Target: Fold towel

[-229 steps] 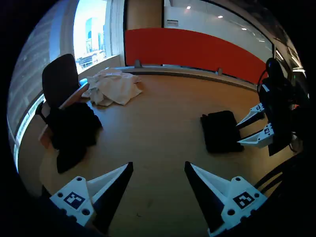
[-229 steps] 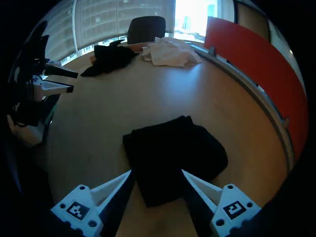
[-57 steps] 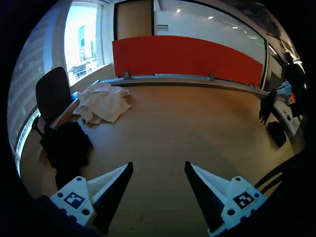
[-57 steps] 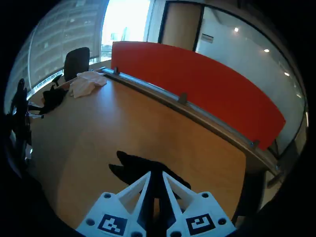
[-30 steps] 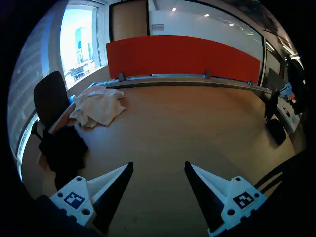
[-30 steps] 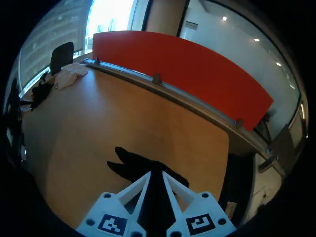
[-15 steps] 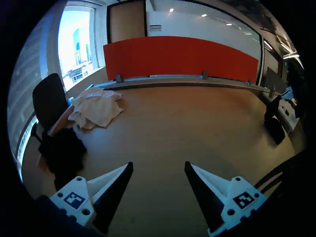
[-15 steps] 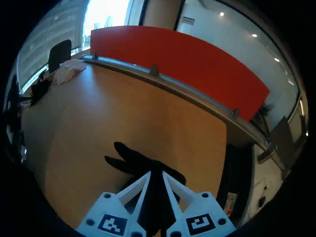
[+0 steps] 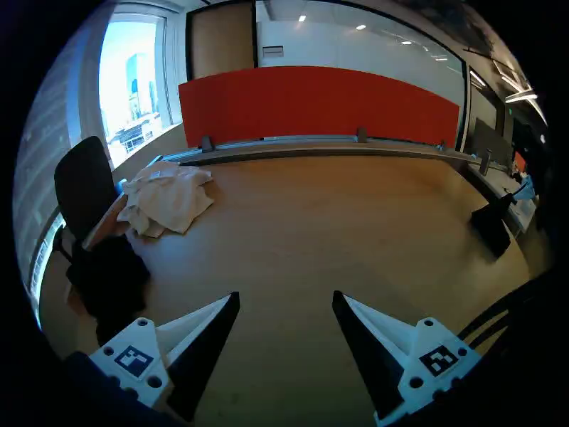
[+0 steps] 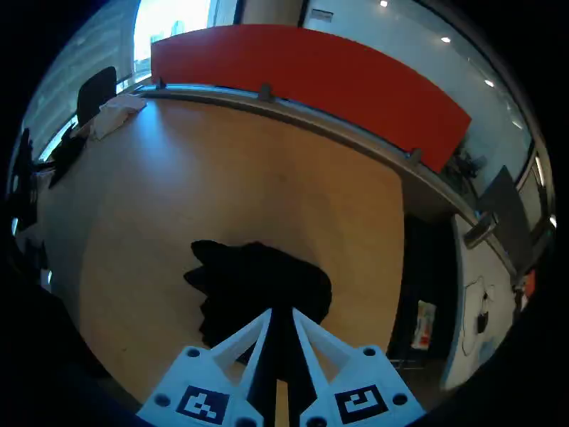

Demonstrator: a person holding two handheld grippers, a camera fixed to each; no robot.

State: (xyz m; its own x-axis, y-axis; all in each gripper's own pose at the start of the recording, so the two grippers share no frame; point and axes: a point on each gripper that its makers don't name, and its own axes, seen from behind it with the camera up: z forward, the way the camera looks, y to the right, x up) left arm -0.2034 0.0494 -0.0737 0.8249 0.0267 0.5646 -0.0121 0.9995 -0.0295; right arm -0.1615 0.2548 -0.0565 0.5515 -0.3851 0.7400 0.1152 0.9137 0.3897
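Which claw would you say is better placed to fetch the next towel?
Left, probably: the left claw is open, close to the black pile; the right claw is shut on a black towel far away.

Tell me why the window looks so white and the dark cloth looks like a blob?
Left gripper view: daylight nearly washes out the window, and the fisheye lens bends the red panel into a curve. Right gripper view: the black towel is so dark that its folds vanish, and the window light leaves a pale bluish sheen on the table.
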